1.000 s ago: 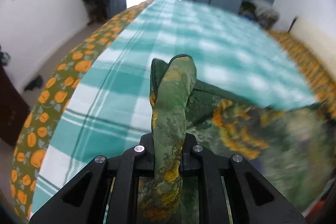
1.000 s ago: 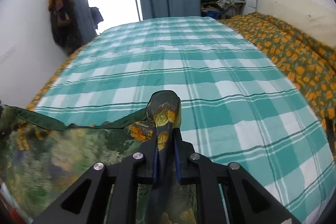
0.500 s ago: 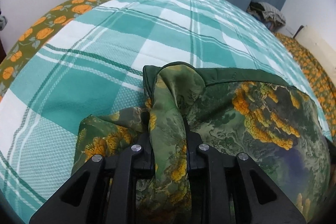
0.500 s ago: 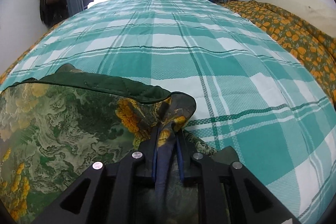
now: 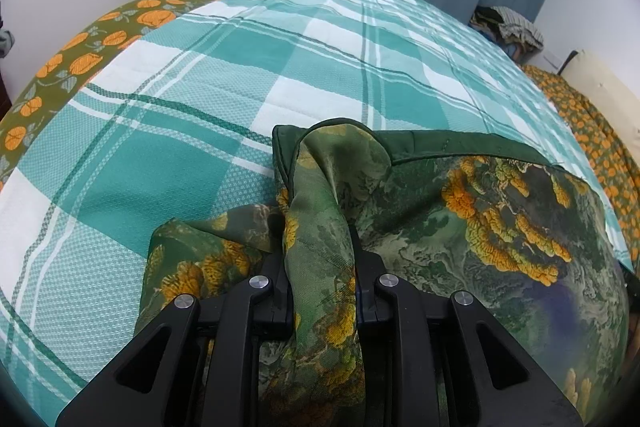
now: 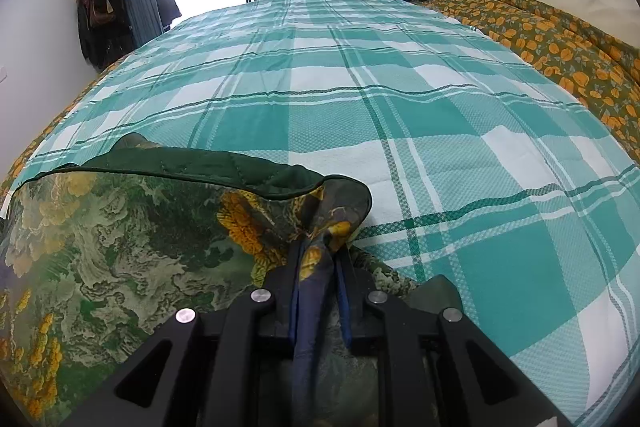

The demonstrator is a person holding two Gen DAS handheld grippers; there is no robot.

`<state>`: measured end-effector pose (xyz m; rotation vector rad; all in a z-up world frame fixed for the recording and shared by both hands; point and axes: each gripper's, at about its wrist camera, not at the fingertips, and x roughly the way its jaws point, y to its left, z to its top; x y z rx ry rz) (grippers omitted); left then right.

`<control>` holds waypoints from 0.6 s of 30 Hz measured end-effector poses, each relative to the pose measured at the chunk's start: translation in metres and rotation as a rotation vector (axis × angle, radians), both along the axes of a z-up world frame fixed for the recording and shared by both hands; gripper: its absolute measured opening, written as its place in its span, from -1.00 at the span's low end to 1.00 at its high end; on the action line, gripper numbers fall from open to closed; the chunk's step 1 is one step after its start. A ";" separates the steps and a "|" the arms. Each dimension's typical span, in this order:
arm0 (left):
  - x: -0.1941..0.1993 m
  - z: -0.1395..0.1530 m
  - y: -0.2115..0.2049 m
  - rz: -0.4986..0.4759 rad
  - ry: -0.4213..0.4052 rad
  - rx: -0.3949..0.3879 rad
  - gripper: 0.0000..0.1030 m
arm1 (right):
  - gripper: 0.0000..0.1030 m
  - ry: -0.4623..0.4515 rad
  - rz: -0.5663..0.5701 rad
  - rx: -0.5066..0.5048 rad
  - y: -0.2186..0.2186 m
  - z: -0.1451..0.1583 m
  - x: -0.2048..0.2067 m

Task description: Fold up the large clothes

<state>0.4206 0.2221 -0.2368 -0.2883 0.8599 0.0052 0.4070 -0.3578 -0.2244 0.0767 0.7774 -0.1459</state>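
Both grippers, left and right, pinch a corner each of the garment, bunched between their fingers, spread on the bed.

The printed garment looks a thin, faintly glossy cloth, the checked bedsheet a matt, coarse weave, the grippers matt black plastic.

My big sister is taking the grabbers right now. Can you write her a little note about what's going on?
Left gripper: shut on a corner of the green garment.
Right gripper: shut on the other corner.
The garment lies on the checked bedspread, its dark hemmed edge stretched between the two grippers.
Done: garment laid on the bed.
Left: let go or fold it over; it is not yet a neat stack.
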 end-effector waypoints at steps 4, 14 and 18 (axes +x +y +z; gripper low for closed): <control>0.001 0.000 0.000 0.000 0.000 0.000 -0.58 | -0.67 -0.003 0.001 0.009 -0.001 0.000 0.000; 0.001 0.001 0.000 0.000 0.001 0.007 -0.58 | -0.67 -0.007 0.001 0.031 -0.004 -0.002 0.002; 0.000 0.001 0.000 0.001 0.001 0.007 -0.58 | -0.67 -0.007 0.002 0.033 -0.004 -0.001 0.001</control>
